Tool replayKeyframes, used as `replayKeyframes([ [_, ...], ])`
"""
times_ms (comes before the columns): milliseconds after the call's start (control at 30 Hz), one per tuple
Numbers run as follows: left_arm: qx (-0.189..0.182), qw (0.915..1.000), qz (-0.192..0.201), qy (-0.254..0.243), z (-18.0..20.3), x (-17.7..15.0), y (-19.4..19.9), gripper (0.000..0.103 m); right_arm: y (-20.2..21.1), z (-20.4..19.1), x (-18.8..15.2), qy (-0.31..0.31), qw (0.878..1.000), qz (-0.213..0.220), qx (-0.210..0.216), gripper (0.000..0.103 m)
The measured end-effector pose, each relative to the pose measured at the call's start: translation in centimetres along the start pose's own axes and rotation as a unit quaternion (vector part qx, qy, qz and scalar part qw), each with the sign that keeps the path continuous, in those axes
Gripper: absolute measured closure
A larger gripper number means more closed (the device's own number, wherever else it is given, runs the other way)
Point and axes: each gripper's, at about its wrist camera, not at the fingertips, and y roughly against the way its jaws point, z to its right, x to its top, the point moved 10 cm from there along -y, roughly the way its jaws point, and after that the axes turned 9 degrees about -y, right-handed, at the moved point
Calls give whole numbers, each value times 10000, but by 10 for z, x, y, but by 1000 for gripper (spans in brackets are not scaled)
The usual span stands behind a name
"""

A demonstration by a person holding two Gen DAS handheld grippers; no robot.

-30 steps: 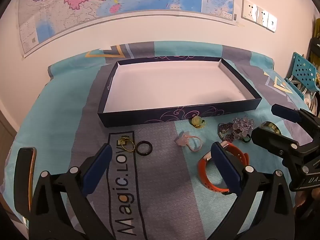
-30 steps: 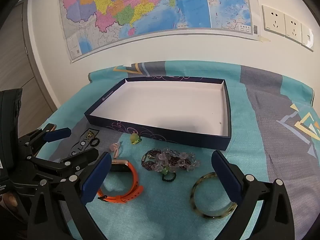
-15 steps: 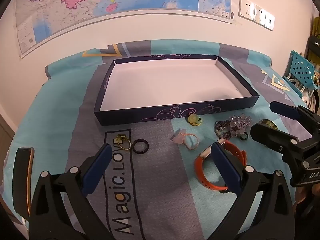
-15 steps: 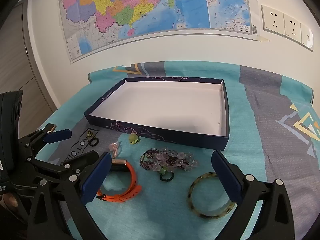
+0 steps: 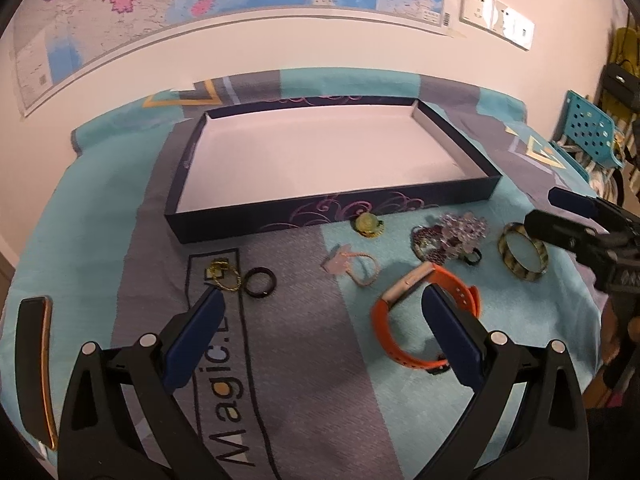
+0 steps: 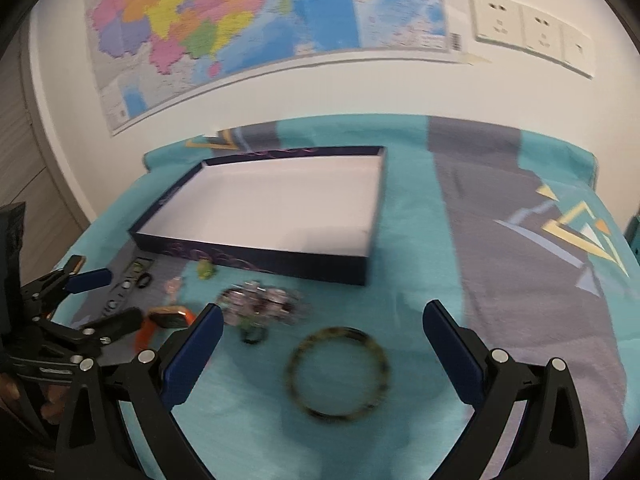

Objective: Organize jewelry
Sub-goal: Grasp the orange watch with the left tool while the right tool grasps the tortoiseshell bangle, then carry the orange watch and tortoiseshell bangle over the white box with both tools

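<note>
A shallow navy box (image 5: pixel 332 216) with a white inside lies on the teal cloth, nothing in it. Along its near side lie a gold chain ring (image 5: pixel 224 276), a black ring (image 5: pixel 260 282), a pink ring (image 5: pixel 354 266), a green pendant (image 5: pixel 368 224), a heap of bead bracelets (image 5: pixel 452 236), a tortoiseshell bangle (image 5: pixel 522 256) and an orange watch band (image 5: pixel 400 332). My left gripper (image 5: pixel 322 304) is open, its right finger over the watch band. My right gripper (image 6: pixel 322 320) is open above the bangle (image 6: pixel 338 374), which shows between its fingers; the beads (image 6: pixel 260 304) lie by its left finger.
A dark phone (image 5: pixel 34 368) lies at the cloth's left edge. A map and wall sockets (image 5: pixel 496 20) are behind the table, and a blue perforated chair (image 5: pixel 588 132) stands at the right. The right wrist view is blurred. The cloth (image 6: pixel 520 260) right of the box is bare.
My right gripper has swung to the right, so the bangle now sits between its fingers. My left gripper has shifted a little to the right. No piece of jewelry has moved.
</note>
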Motion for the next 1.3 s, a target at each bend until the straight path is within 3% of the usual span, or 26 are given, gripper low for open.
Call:
replayKeyframes([
  [133,-291,9994,-26,-191,12,-2,-1,6,-2,22,-7,-115,9998,-131,-106,8],
  [200,-460,9985,-70,-287,20,-4,-2,11,-4,27,-11,-129,9996,-227,-74,17],
  [400,-828,9956,-260,-366,32,-13,-7,42,-14,27,-23,-16,9986,-524,-16,44],
  [533,-1045,9932,-418,-284,33,-19,-10,67,-17,20,-28,160,9979,-621,33,55],
  [600,-1146,9922,-431,-249,34,-20,-10,72,-18,18,-29,255,9976,-650,-19,58],
  [667,-1238,9910,-444,-228,34,-21,-9,83,-19,19,-29,309,9973,-660,-62,63],
  [767,-1268,9904,-489,-253,34,-20,-11,87,-20,20,-27,378,9969,-680,-135,73],
  [867,-1259,9904,-508,-271,31,-19,-11,92,-21,21,-27,462,9963,-713,-166,93],
  [933,-1262,9903,-525,-257,28,-18,-13,95,-21,20,-27,423,9962,-757,-59,97],
  [1300,-1427,9887,-430,-180,21,-10,-6,95,0,3,-7,213,9974,-495,482,97],
])
